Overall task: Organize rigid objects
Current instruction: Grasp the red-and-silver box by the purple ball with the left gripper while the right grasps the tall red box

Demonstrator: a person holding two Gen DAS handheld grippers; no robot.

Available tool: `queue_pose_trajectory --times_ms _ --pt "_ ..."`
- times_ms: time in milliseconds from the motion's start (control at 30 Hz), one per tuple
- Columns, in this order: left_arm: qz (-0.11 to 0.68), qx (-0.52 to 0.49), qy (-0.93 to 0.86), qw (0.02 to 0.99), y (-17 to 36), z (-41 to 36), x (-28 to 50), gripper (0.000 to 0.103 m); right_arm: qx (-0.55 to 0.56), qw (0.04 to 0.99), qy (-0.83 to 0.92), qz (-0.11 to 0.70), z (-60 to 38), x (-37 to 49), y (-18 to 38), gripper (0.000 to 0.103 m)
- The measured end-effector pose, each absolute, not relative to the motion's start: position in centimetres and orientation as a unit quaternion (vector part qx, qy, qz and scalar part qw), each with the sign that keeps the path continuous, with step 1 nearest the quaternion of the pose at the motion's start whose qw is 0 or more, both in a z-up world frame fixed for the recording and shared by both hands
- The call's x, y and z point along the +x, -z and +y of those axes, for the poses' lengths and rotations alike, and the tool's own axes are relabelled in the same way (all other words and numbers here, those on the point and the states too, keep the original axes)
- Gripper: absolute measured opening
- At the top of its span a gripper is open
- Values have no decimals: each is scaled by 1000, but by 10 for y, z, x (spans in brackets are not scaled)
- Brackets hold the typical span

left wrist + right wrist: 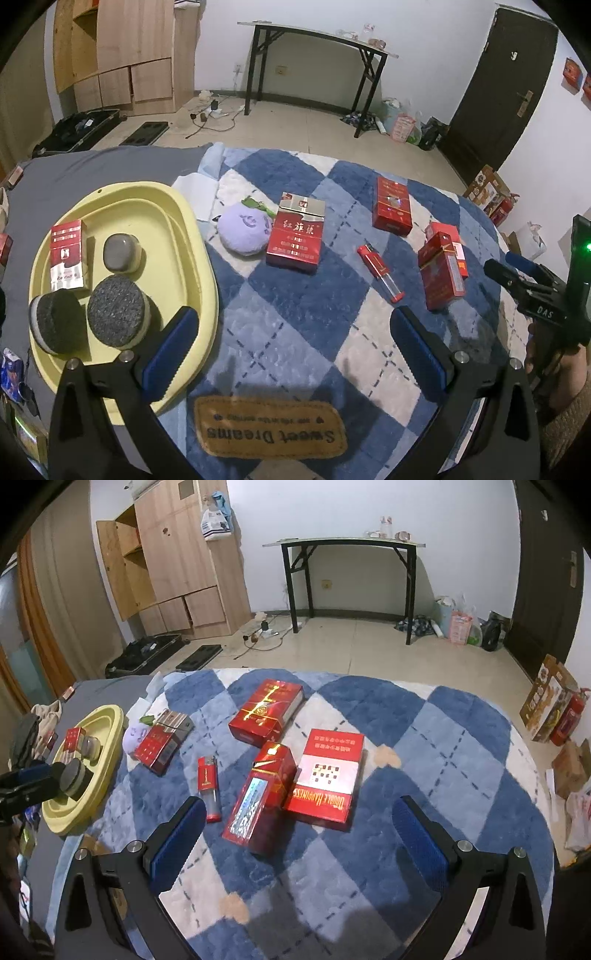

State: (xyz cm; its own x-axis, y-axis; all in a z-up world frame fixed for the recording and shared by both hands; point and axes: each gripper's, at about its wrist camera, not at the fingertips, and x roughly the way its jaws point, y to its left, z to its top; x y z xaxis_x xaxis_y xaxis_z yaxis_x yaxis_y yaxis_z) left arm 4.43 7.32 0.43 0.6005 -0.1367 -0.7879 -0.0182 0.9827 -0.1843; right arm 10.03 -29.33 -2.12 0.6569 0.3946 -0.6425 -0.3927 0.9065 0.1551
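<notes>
A yellow tray (192,236) at the left holds a red-white box (68,254), a grey stone-like block (122,253) and two round dark-topped pucks (116,312). On the blue checked blanket lie a red-silver cigarette pack (295,234), a red box (392,205), a red lighter (378,271) and two more red packs (443,273). My left gripper (291,339) is open and empty, above the blanket beside the tray. My right gripper (299,834) is open and empty, just short of a red pack (262,797) and a Double Happiness pack (327,779). The lighter (208,784) lies to its left.
A purple plush ball (242,230) lies beside the red-silver pack. The right gripper body (539,295) shows at the right edge of the left wrist view. A "Sweet Dreams" label (269,428) marks the blanket's near edge. Beyond are floor, a black table (351,546) and a wooden wardrobe (177,561).
</notes>
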Motion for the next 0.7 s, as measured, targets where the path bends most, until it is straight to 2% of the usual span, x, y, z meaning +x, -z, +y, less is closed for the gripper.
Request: queue_pose_trajectory --times_ms 167,533,567,600,667,700 --pt "451 -112 29 885 1 78 50 103 58 909 -219 351 -310 117 27 103" --pt "460 -105 56 880 12 63 64 103 51 894 -251 369 -289 116 32 100" --pt "462 -105 60 879 12 61 67 103 37 887 -259 380 -280 116 36 95" --pt "466 -108 69 875 12 60 74 103 24 882 -260 392 -273 116 42 84" --pt "470 -108 85 872 11 57 86 97 15 877 -257 407 -266 118 49 76" --pt "469 -103 88 873 10 56 93 92 16 873 -260 413 -263 120 52 75"
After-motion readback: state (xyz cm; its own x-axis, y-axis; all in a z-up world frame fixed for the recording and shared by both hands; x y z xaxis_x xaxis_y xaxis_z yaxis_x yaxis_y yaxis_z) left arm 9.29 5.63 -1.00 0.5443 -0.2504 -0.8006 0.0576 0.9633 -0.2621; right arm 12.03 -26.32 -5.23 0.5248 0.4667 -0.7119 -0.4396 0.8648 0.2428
